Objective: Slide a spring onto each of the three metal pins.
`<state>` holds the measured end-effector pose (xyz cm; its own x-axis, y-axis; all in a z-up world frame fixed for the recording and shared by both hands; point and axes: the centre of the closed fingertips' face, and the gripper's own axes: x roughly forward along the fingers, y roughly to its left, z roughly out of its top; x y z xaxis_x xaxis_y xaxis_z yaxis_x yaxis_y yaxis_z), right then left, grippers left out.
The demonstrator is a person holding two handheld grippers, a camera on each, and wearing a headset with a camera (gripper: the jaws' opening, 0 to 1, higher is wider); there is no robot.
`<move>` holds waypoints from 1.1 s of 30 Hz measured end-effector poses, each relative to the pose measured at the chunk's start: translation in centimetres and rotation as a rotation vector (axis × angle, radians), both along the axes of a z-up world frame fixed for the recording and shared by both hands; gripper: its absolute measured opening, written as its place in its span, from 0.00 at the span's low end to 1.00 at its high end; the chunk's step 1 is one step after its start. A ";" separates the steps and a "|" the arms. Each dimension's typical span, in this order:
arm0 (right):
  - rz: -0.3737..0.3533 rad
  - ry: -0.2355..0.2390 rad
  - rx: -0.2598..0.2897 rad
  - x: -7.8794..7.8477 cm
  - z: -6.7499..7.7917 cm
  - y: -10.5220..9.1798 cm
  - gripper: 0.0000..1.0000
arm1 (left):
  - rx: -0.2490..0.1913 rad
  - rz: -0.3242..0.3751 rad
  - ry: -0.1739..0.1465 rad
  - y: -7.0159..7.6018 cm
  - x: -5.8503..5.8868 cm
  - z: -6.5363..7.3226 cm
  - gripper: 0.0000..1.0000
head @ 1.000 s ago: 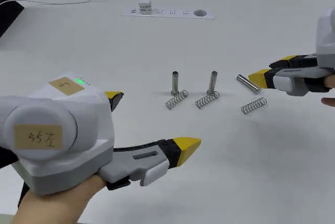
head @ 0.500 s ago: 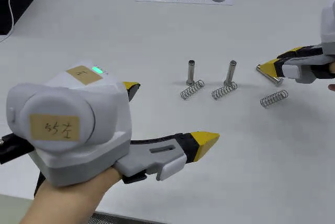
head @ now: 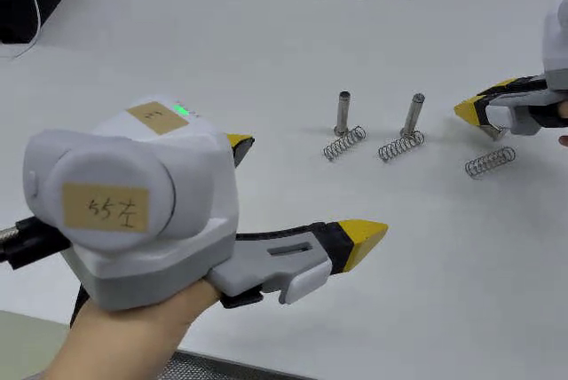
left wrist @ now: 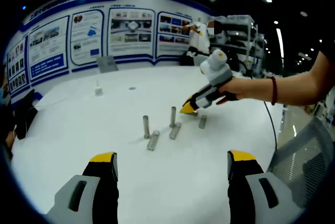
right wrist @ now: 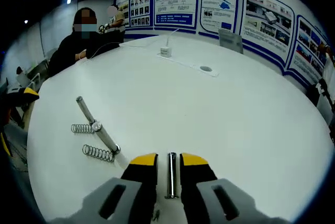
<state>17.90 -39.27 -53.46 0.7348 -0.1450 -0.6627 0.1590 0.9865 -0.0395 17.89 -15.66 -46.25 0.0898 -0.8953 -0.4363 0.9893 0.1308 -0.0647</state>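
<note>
- The white table [head: 177, 51] lies under both my grippers.
- My left gripper [left wrist: 172, 157] hovers with its fingers wide apart and nothing between them. All the parts sit well ahead of its tips.
- My right gripper [right wrist: 168, 162] has its fingers clamped on the held pin [right wrist: 171, 174], which lies lengthwise between them.
- The near pin [head: 414, 115] and the far pin [head: 343, 114] stand upright off my right fingertips.
- The near spring [head: 401, 146] and the far spring [head: 344, 142] each lie at a pin's foot. The loose spring [head: 490, 162] lies close by my right fingertips.
</note>
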 end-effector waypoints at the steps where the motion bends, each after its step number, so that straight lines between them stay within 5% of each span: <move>1: -0.002 0.004 0.003 0.1 -0.1 -0.1 0.17 | 0.000 0.000 0.000 0.0 0.0 0.0 0.88; 18: -0.016 0.055 0.016 0.0 -1.0 -0.1 0.09 | 0.007 0.002 -0.005 0.2 0.1 0.0 0.86; 26: -0.083 0.020 0.081 -0.3 -0.4 -0.4 0.09 | 0.005 0.006 -0.013 0.3 0.3 0.1 0.86; 33: -0.079 -0.015 0.079 -0.8 1.2 0.3 0.09 | -0.003 0.002 -0.014 0.2 0.2 0.3 0.86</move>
<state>17.09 -38.94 -52.26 0.7328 -0.1508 -0.6635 0.2369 0.9707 0.0410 18.11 -15.47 -46.00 0.0977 -0.8963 -0.4326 0.9899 0.1324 -0.0508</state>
